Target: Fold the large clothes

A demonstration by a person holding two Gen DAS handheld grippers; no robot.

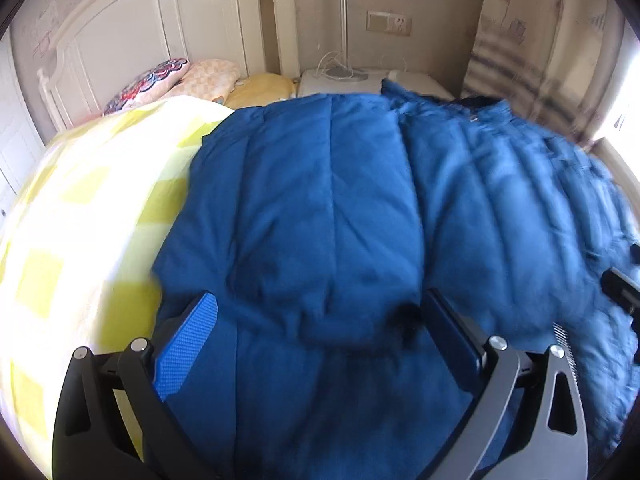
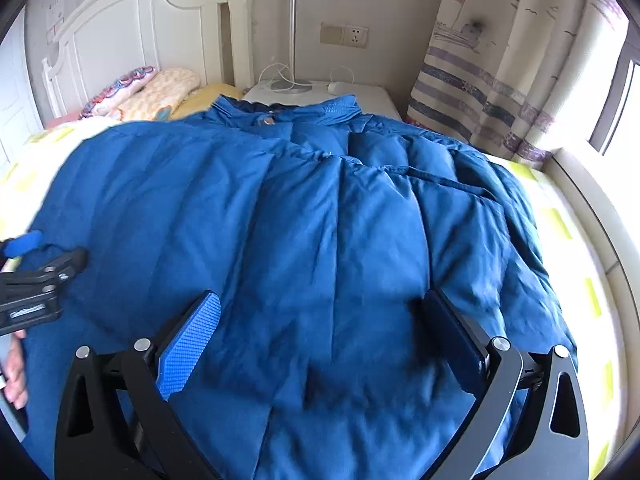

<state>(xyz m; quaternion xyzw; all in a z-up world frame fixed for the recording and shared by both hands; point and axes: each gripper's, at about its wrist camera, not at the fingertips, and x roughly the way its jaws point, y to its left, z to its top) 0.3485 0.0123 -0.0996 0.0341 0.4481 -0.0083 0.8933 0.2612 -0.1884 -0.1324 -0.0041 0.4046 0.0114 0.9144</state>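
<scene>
A big blue quilted jacket [image 1: 320, 200] [image 2: 320, 220] lies spread on the bed, its collar [image 2: 280, 114] at the far end toward the nightstand. My left gripper [image 1: 320, 306] hovers over the jacket's near part, jaws wide apart, nothing pinched between the blue pads [image 1: 188, 352]. My right gripper [image 2: 322, 306] stands equally wide over the jacket's middle, its pads [image 2: 188, 348] clear of the cloth. Each view catches the other gripper at its edge: the right gripper [image 1: 620, 288], and the left gripper [image 2: 40, 276] with a hand [image 2: 16, 368] on it.
The bed has a yellow-and-white checked cover [image 1: 80, 220] [image 2: 568, 240]. Pillows [image 2: 140, 92] lie against the white headboard [image 2: 120, 32]. Behind the jacket stands a white nightstand [image 2: 360, 92] with a lamp pole [image 2: 294, 28] and cables. A striped curtain [image 2: 500, 80] and window are at right.
</scene>
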